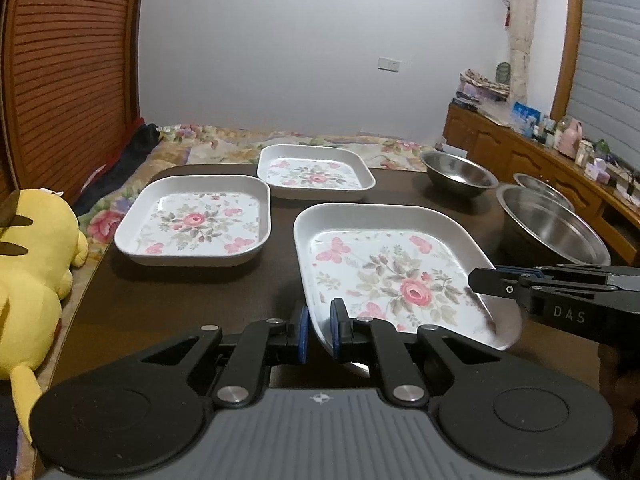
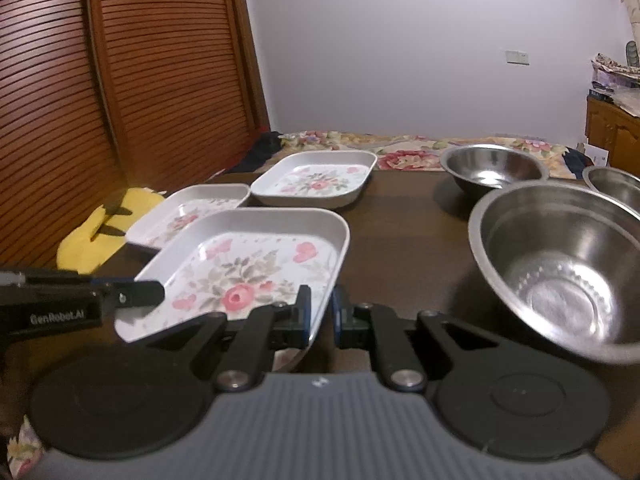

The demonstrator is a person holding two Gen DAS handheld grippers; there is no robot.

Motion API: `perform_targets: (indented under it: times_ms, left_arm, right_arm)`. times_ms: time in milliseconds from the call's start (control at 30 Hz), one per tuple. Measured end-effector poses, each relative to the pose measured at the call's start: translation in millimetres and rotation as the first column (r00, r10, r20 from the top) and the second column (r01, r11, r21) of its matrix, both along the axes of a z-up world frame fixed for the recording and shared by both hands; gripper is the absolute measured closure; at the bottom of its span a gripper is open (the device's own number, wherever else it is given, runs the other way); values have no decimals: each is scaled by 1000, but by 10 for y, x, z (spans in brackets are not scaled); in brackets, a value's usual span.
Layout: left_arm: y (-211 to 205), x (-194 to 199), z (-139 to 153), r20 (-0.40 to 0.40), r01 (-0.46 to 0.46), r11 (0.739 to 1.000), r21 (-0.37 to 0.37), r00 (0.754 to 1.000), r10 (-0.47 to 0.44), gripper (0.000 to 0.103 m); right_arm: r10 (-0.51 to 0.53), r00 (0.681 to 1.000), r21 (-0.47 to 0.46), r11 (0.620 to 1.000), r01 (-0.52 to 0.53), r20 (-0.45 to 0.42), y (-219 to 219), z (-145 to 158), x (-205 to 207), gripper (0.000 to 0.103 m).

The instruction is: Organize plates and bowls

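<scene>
My left gripper (image 1: pixel 319 330) and right gripper (image 2: pixel 319 317) both pinch the near plate (image 1: pixel 384 268). The other plates (image 1: pixel 196 220) lie ahead, to the left.

Two hand-held grippers, black linkages on grey ribbed bodies

Left gripper (image 1: pixel 319 330): black scissor-style link arms with silver pivot pins, two round black discs flanking a grey ribbed housing with a small cross-shaped emblem; fingers (image 1: pixel 339 330) black with blue pads. Right gripper (image 2: pixel 320 314): same build, blue-padded fingers (image 2: pixel 303 312), silver pins, grey ribbed body. Seen side-on from the opposite camera, one carries white "DAS" lettering and a small screw, the other "GenRobot.AI".
</scene>
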State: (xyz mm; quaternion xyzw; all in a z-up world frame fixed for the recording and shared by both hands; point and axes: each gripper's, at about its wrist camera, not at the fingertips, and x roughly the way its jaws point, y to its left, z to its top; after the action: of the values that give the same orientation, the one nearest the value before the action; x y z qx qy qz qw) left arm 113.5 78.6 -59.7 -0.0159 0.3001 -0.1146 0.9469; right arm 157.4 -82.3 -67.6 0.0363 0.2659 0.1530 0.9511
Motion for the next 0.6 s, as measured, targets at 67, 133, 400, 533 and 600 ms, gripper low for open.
perform_targets:
  times_ms: [67, 133, 400, 533, 600]
  left_arm:
    - [8, -82, 11, 1, 1, 1000, 1, 1000, -1, 91]
    - [15, -146, 7, 2, 1, 1000, 5, 1000, -1, 91]
    - [45, -249, -134, -38, 4, 1000, 0, 999, -4, 91]
    - [20, -290, -168, -46, 4, 1000, 12, 999, -4, 91]
    - [10, -319, -183, -49, 5, 1000, 14, 999, -4, 91]
  right_arm:
    - [7, 1000, 5, 1000, -7, 2, -6, -7, -68, 91]
    - [9, 1000, 21, 1000, -9, -2, -21, -1, -130, 91]
    - [26, 1000, 17, 1000, -26, 11, 12, -25, -310, 91]
    - [28, 1000, 14, 1000, -28, -4, 19, -74, -354, 90]
    - [28, 1000, 14, 1000, -28, -12, 26, -101, -368, 90]
